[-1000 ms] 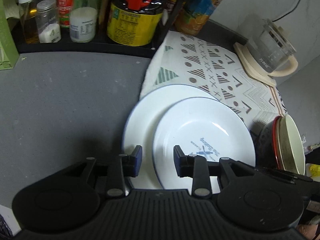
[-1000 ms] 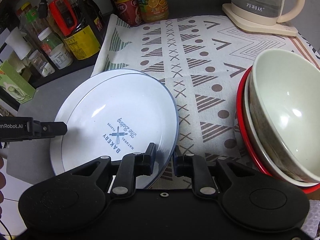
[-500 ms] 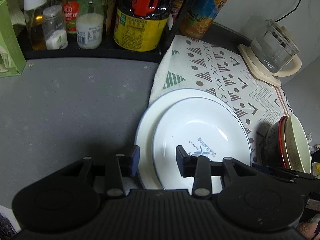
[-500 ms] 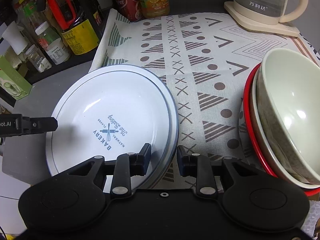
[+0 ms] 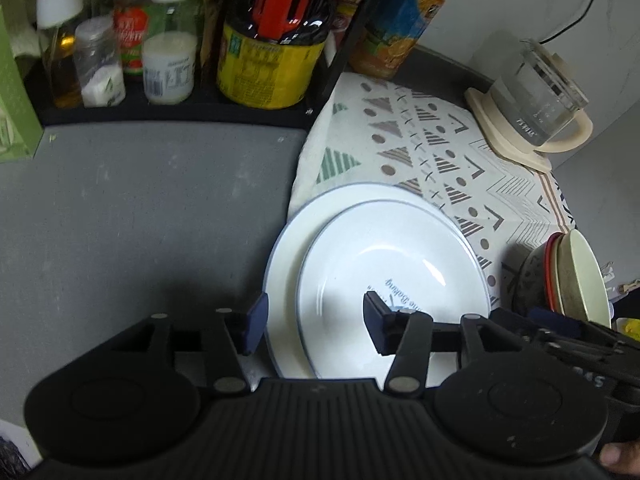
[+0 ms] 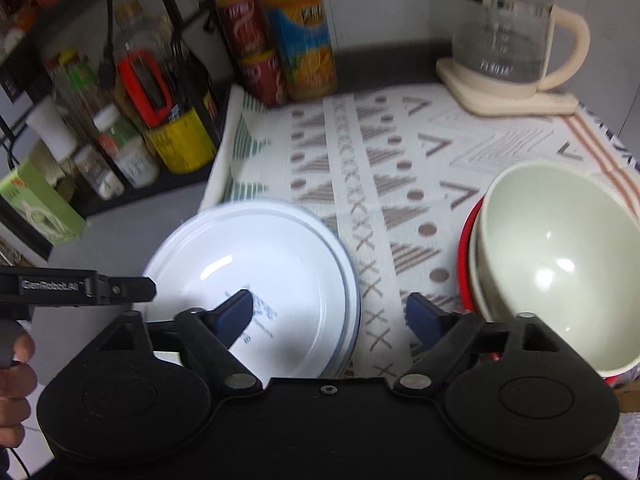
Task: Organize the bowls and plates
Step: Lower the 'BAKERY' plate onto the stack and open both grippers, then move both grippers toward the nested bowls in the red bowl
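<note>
Both grippers are spread wide with nothing in them: the left gripper (image 5: 314, 326) straddles the near rim of the two stacked plates (image 5: 394, 276), the right gripper (image 6: 332, 314) hovers over their right edge. The plates sit at the patterned cloth's (image 6: 400, 168) left edge, bowls (image 6: 556, 256) nested on its right, kettle (image 6: 504, 46) in the counter's far corner.

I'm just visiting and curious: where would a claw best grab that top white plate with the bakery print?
Probably the top plate by its thin near rim, from the left claw side. It sits off-centre on the lower plate, leaving that edge exposed.
</note>
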Demonstrator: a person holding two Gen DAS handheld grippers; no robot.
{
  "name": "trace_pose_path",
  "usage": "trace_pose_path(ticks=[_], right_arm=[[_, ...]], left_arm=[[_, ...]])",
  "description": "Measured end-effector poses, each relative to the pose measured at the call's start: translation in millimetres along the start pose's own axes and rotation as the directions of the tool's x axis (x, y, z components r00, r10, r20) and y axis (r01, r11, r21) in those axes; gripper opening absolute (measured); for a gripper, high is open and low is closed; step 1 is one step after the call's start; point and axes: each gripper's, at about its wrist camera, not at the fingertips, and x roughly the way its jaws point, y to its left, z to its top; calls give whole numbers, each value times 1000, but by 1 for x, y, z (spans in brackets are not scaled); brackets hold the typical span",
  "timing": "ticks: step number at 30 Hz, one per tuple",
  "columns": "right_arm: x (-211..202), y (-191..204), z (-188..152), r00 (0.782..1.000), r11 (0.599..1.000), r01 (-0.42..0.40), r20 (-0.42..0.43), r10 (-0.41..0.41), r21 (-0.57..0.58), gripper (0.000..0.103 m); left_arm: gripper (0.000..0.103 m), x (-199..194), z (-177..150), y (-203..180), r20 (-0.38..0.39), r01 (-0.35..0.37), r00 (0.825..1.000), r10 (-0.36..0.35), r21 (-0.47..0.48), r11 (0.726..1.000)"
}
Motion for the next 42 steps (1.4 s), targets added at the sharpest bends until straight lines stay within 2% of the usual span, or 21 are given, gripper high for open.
trace_pose_path(ticks=[11, 16, 21, 27, 30, 42], right_arm=[[-30, -7, 4, 996, 999, 42, 79, -45, 35, 91], [-39, -17, 0, 995, 996, 33, 90, -40, 77, 94], [-48, -27, -4, 993, 993, 42, 106, -54, 113, 94], [-62, -42, -7, 986, 986, 76, 133, -96, 152, 94], [-67, -52, -8, 983, 980, 90, 142, -116, 178, 103], [-79, -87, -20, 974, 957, 120, 153, -165, 264, 103]], left_arm=[[53, -17, 13, -19, 37, 27, 999, -29, 76, 997], [74, -21, 15, -33, 42, 51, 998, -55, 108, 993], [84, -22, 16, -46, 43, 72, 996, -79, 131, 989], [90, -19, 17, -66, 18, 121, 992, -125, 160, 980], [91, -18, 18, -77, 12, 138, 990, -142, 179, 974], [93, -7, 16, -119, -25, 186, 982, -186, 253, 949]])
